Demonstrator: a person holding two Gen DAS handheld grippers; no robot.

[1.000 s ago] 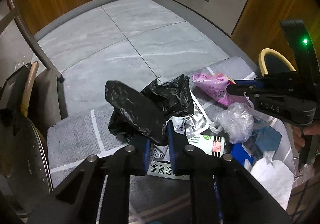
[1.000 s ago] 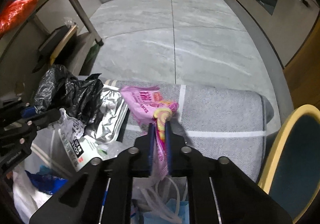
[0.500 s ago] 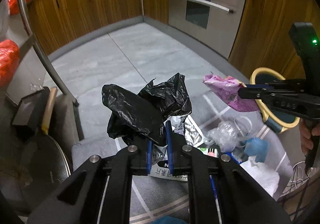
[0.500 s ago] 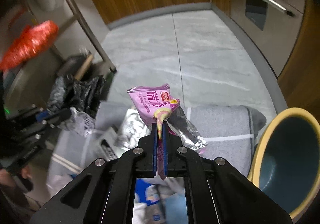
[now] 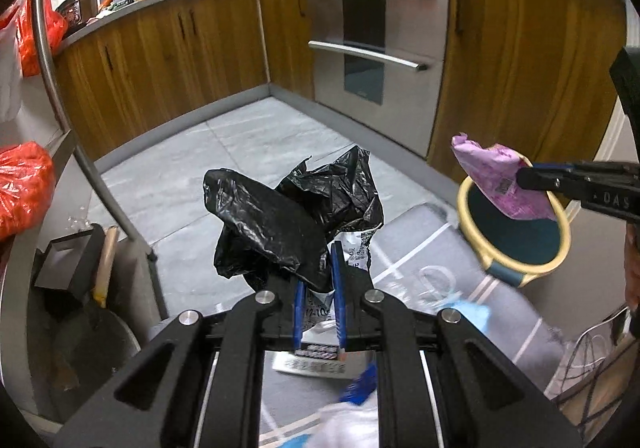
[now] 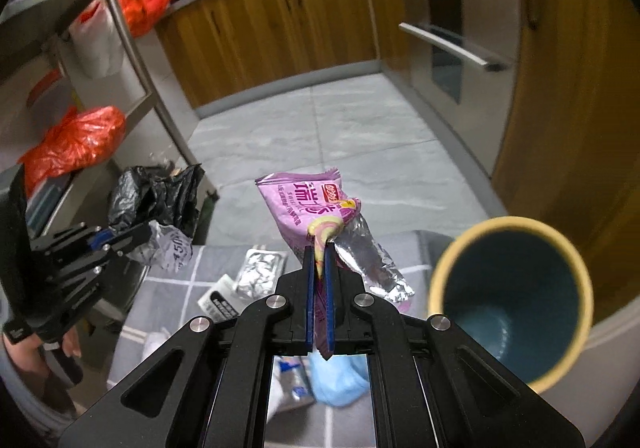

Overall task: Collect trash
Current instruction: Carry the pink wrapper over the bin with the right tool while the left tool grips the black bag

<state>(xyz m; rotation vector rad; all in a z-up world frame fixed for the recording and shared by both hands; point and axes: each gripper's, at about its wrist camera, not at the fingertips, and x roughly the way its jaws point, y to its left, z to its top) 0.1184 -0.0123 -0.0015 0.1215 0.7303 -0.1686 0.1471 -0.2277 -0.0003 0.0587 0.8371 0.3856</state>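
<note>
Both pieces are lifted clear of the grey mat (image 6: 404,248). The left claw (image 5: 318,280) pinches the black bag (image 5: 280,224); the right claw (image 6: 319,268) grips the purple wrapper (image 6: 308,208). Next, probably, comes dropping the wrapper into the bin (image 6: 512,244).

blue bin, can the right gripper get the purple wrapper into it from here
Probably yes: the right gripper, shut on the purple wrapper, is raised beside the blue bin, whose open mouth has nothing across it.
</note>
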